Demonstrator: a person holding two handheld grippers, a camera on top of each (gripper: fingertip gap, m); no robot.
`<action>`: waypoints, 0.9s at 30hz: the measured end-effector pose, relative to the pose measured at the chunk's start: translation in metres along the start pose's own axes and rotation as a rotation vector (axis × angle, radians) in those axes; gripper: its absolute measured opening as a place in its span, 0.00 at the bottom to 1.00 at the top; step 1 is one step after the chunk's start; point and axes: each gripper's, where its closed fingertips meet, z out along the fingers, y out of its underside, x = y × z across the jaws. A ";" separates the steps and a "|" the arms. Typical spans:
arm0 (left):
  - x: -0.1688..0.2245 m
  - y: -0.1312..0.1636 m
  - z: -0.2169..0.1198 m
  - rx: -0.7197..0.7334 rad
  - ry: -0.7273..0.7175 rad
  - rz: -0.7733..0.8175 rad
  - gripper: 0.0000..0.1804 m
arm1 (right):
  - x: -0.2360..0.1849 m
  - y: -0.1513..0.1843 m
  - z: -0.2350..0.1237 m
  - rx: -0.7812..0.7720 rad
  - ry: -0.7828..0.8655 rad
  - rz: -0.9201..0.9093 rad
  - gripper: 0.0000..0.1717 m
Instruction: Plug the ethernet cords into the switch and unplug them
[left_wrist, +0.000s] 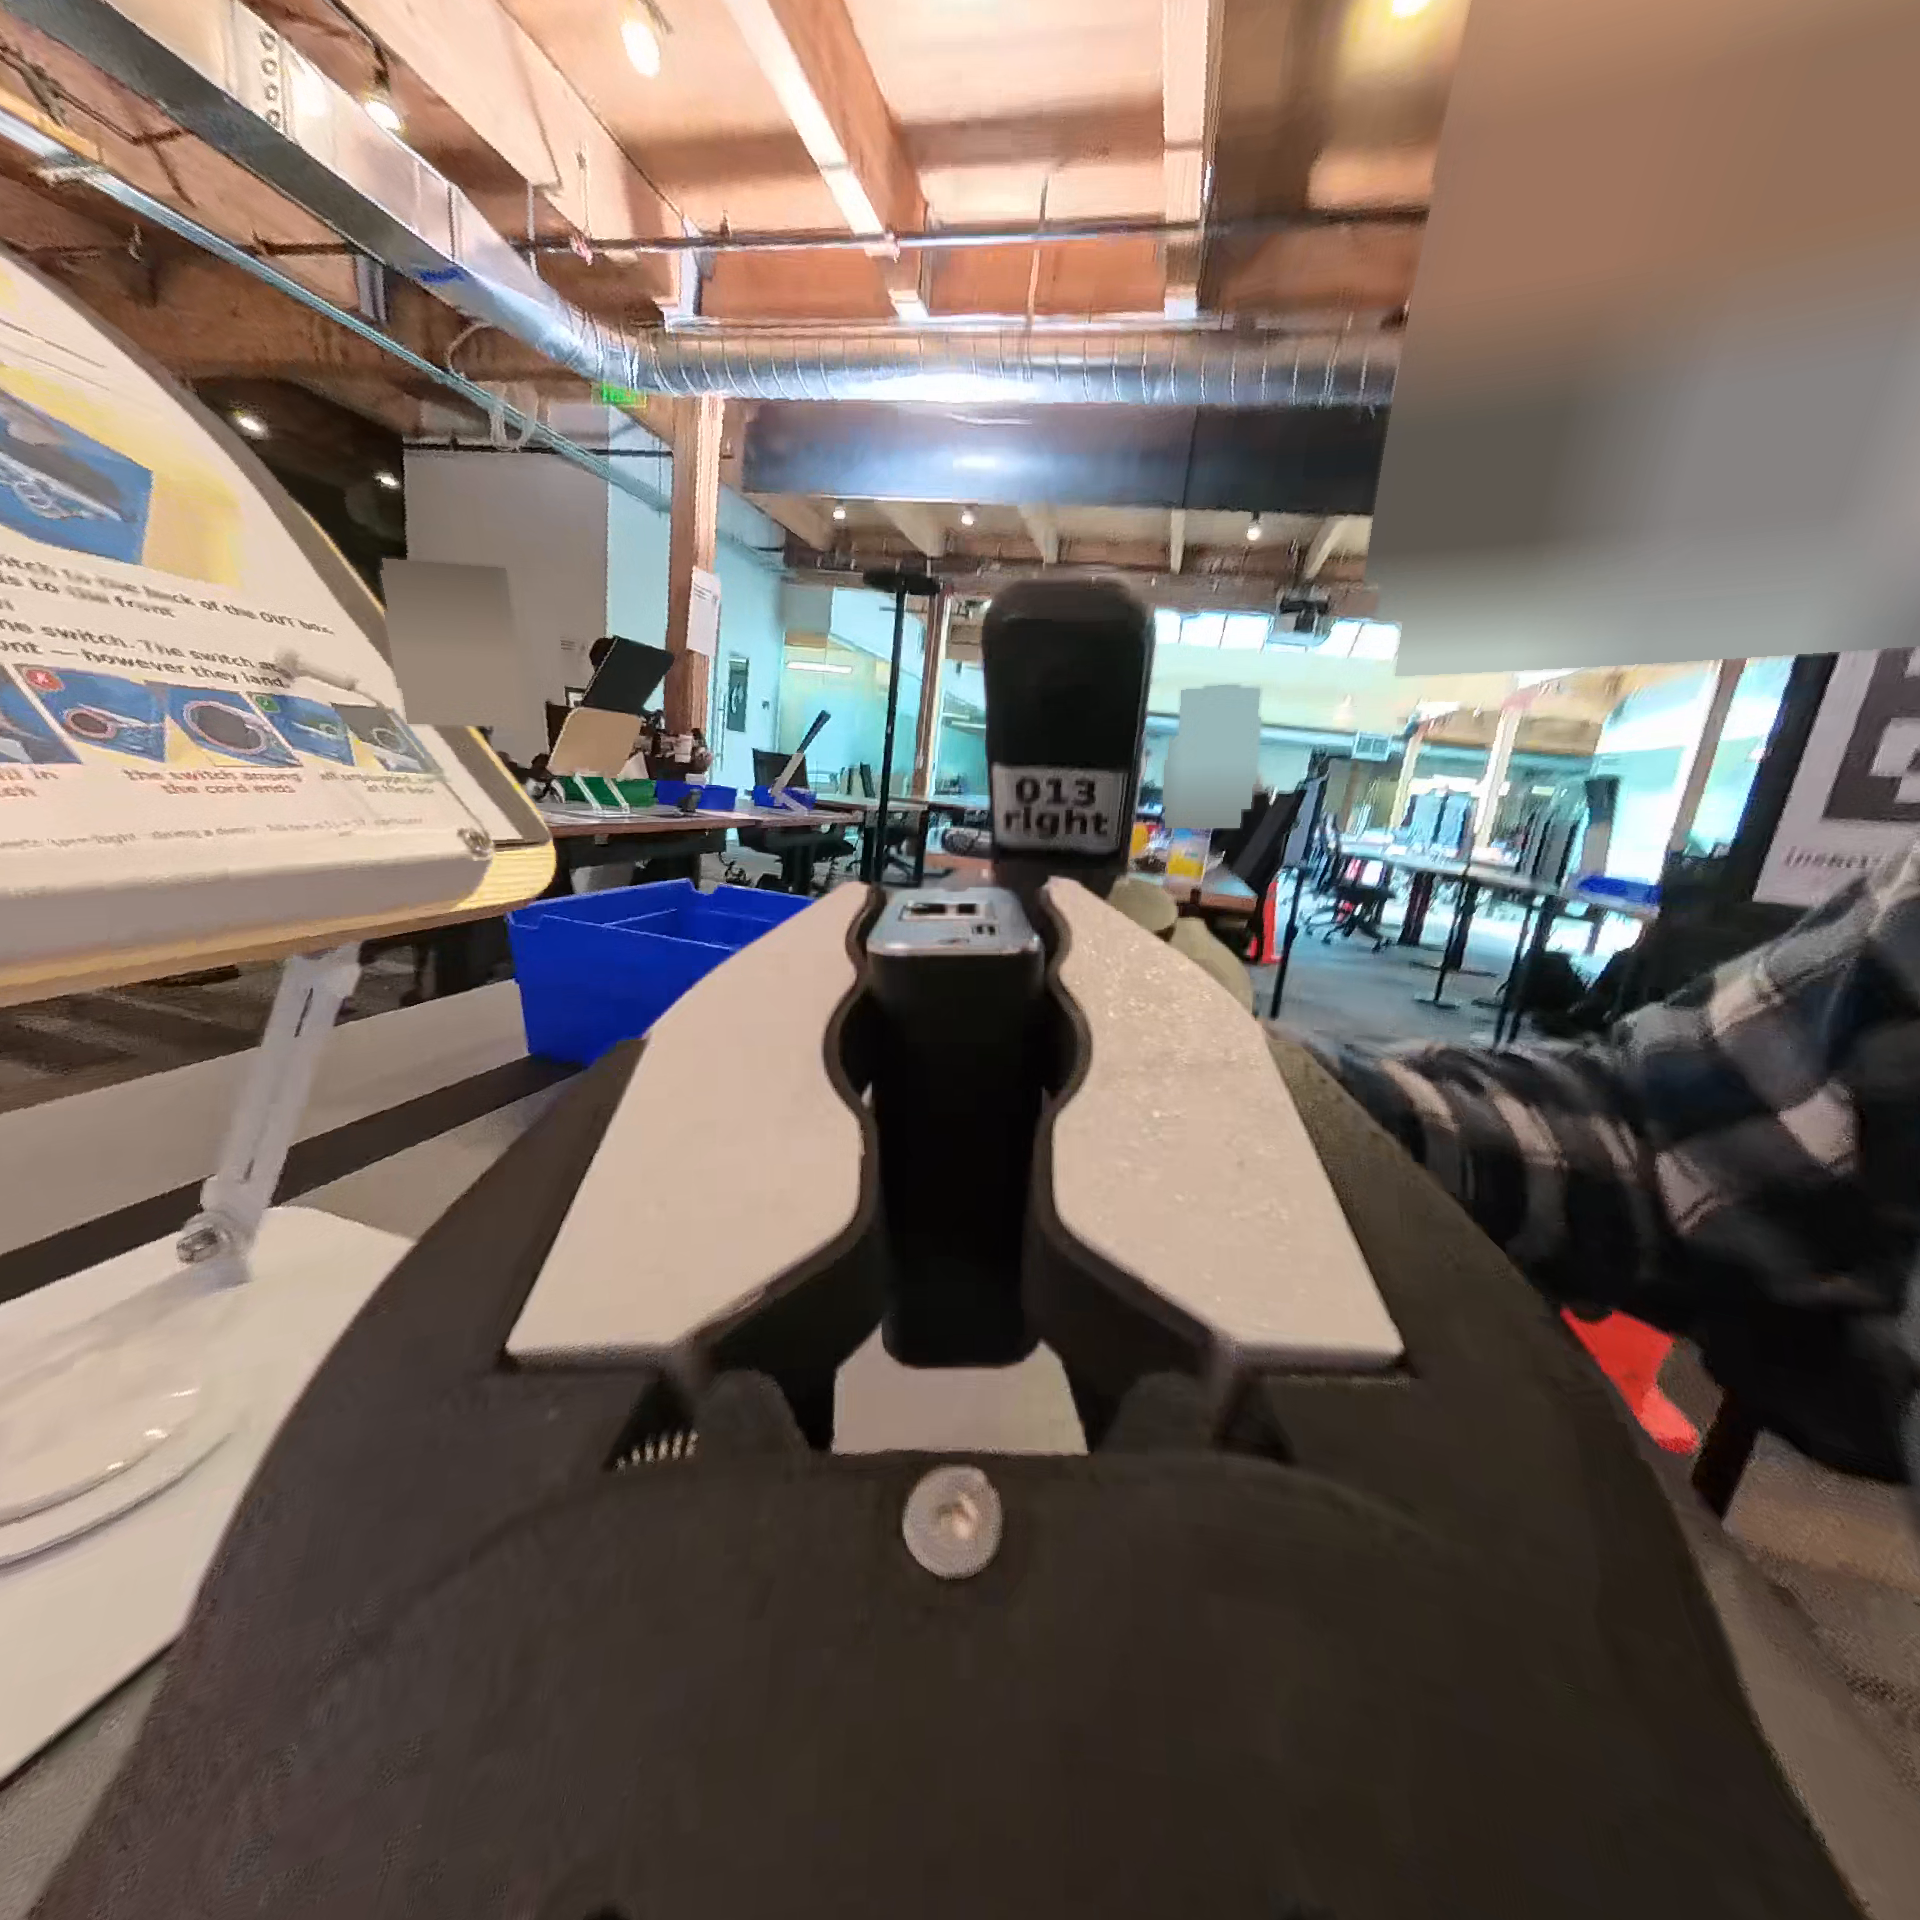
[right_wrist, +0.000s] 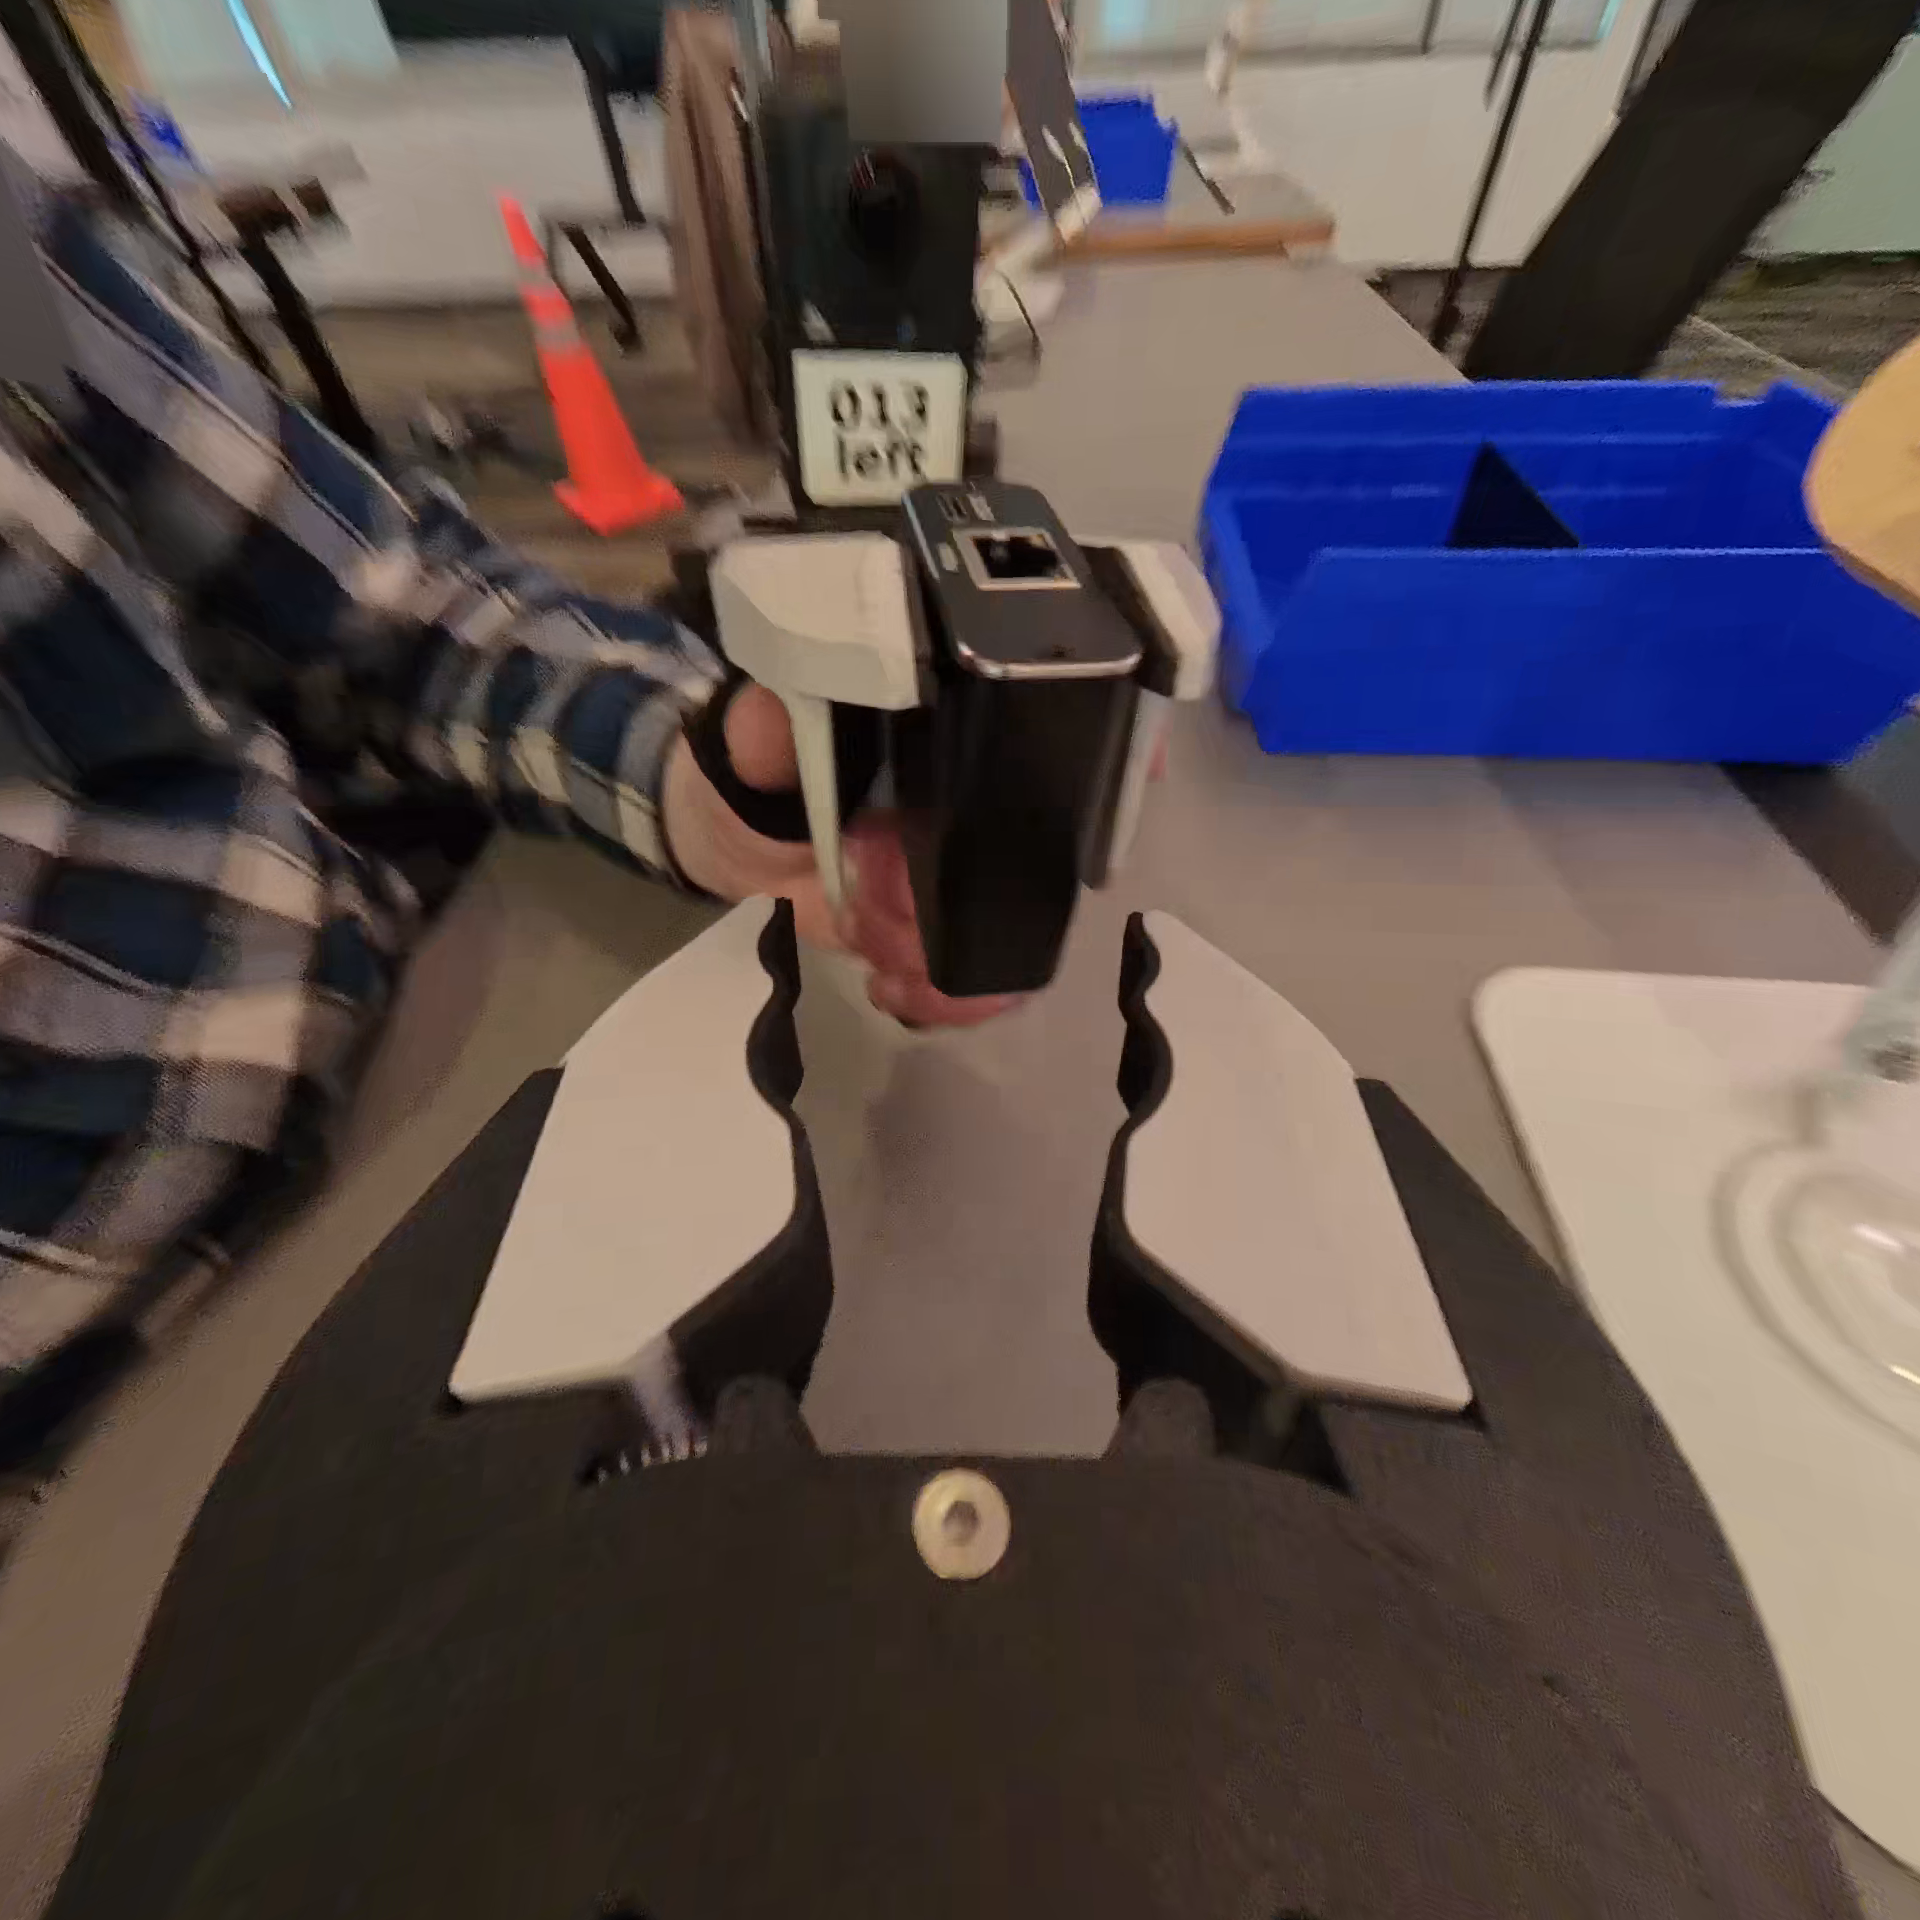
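Note:
My left gripper (left_wrist: 954, 909) is shut on a black box-shaped switch (left_wrist: 951, 1122), both pads pressed on its sides, and holds it above the grey table (right_wrist: 1403, 862). The switch's silver-rimmed end with its ports faces away. In the right wrist view the switch (right_wrist: 1023, 769) shows clamped in the left gripper (right_wrist: 1023, 623), with one port (right_wrist: 1023, 561) on its top face. My right gripper (right_wrist: 956, 925) is open and holds nothing; the switch's near end lies just at its fingertips with a gap on each side. The right gripper's body (left_wrist: 1065, 727) shows beyond the switch. No ethernet cord is in view.
A blue bin (right_wrist: 1558, 582) stands on the table; it also shows in the left wrist view (left_wrist: 644, 956). An instruction board (left_wrist: 208, 675) sits on a white stand with a flat base (right_wrist: 1704, 1247). A plaid sleeve (left_wrist: 1662, 1122) is at the side. An orange cone (right_wrist: 582, 395) stands on the floor.

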 end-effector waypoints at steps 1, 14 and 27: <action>-0.001 -0.001 -0.001 0.012 0.005 -0.029 0.15 | -0.003 -0.006 0.003 0.059 -0.025 0.029 0.31; 0.029 -0.015 -0.001 0.080 0.251 -0.187 0.15 | -0.025 -0.027 -0.012 0.308 -0.279 0.172 0.17; 0.015 -0.004 0.010 0.022 0.070 -0.051 0.16 | -0.008 -0.014 -0.015 0.096 0.074 0.043 0.14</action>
